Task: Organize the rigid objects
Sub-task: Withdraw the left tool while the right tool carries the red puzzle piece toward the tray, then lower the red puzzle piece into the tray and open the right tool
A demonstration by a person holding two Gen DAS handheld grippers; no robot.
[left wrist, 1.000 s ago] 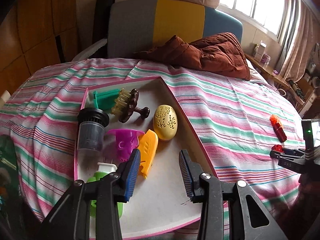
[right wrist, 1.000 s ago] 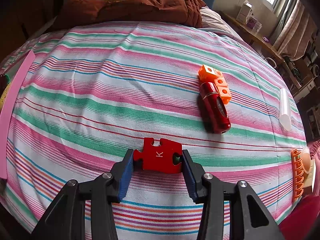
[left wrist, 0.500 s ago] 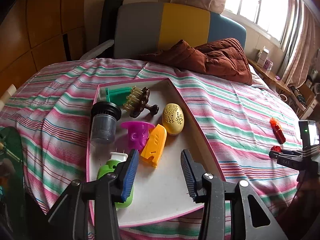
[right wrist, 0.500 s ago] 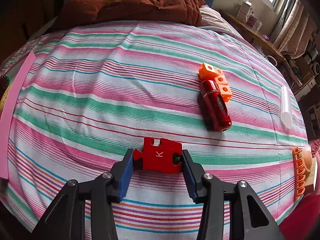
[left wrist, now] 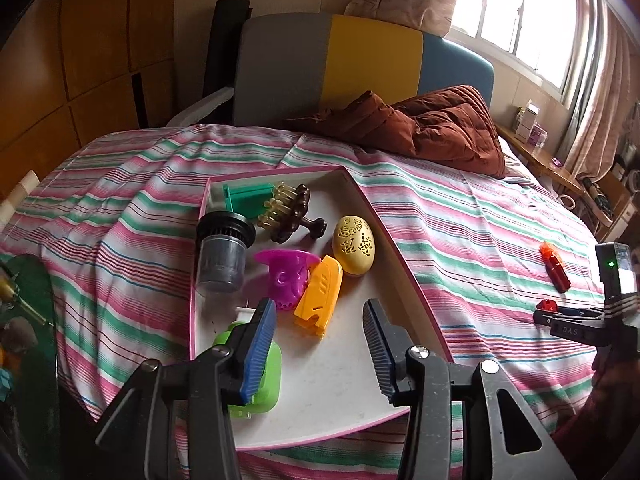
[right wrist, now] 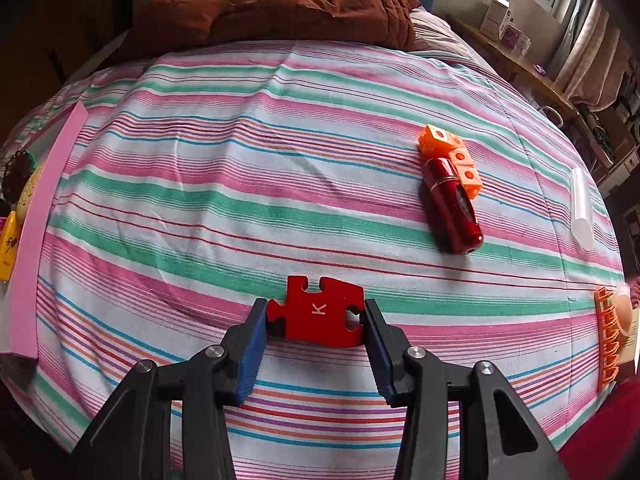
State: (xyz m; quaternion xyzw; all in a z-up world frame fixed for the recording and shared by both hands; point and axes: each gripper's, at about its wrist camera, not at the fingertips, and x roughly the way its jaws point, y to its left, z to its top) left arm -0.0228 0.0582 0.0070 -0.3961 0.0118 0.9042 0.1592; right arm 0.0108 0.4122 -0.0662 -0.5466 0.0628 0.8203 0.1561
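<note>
Left: my left gripper hangs over the near end of the pink-rimmed tray, its jaws apart with nothing between them. The tray already holds a grey cup, a green block, a brown comb, a yellow egg, a magenta piece, an orange piece and a green plug.

Centre: my right gripper has its pads pressed on both ends of the red puzzle piece marked K, low over the striped bedspread; whether the piece is clear of the cloth I cannot tell.

Right: a red cylinder touching a row of orange cubes, a clear tube and an orange clip lie loose.

I judge the step in hand to be collecting the puzzle piece. The next move calls for carrying it leftward across to the tray's bare near portion, then releasing.
</note>
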